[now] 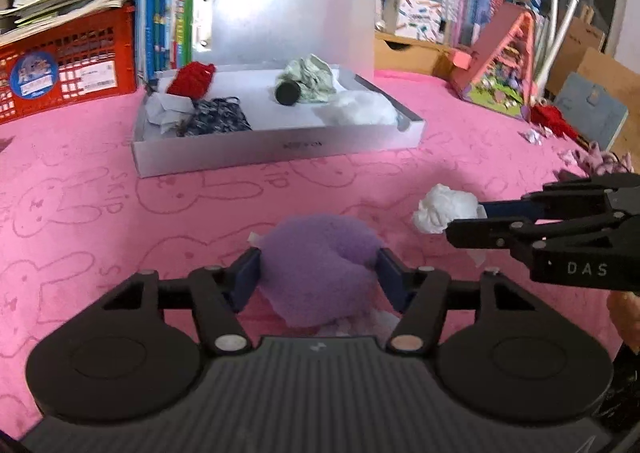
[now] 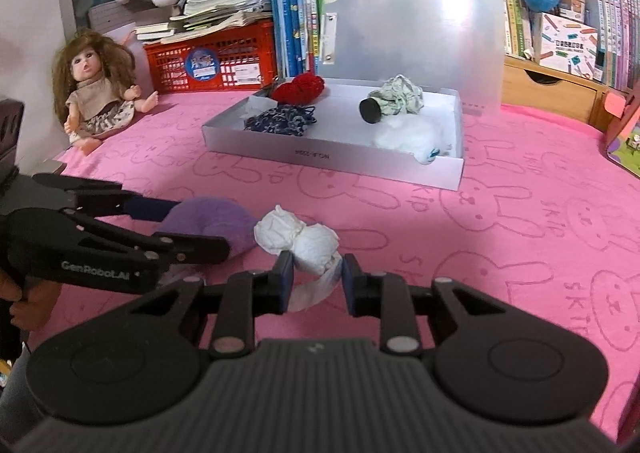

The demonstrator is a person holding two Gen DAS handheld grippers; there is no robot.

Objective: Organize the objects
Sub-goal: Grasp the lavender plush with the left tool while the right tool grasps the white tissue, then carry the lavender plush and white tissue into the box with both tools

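Nearest, the left gripper (image 1: 318,273) clamps a purple felt piece (image 1: 320,265) on the pink table (image 1: 100,213) — just right of it, the right gripper (image 2: 316,279) pinches a white tissue wad (image 2: 298,239). Beyond the felt stands the open grey box (image 1: 276,147) — clutter inside.

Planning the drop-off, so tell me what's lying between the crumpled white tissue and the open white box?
Nothing; only bare pink blanket separates the crumpled white tissue from the open white box, clearest in the right wrist view.
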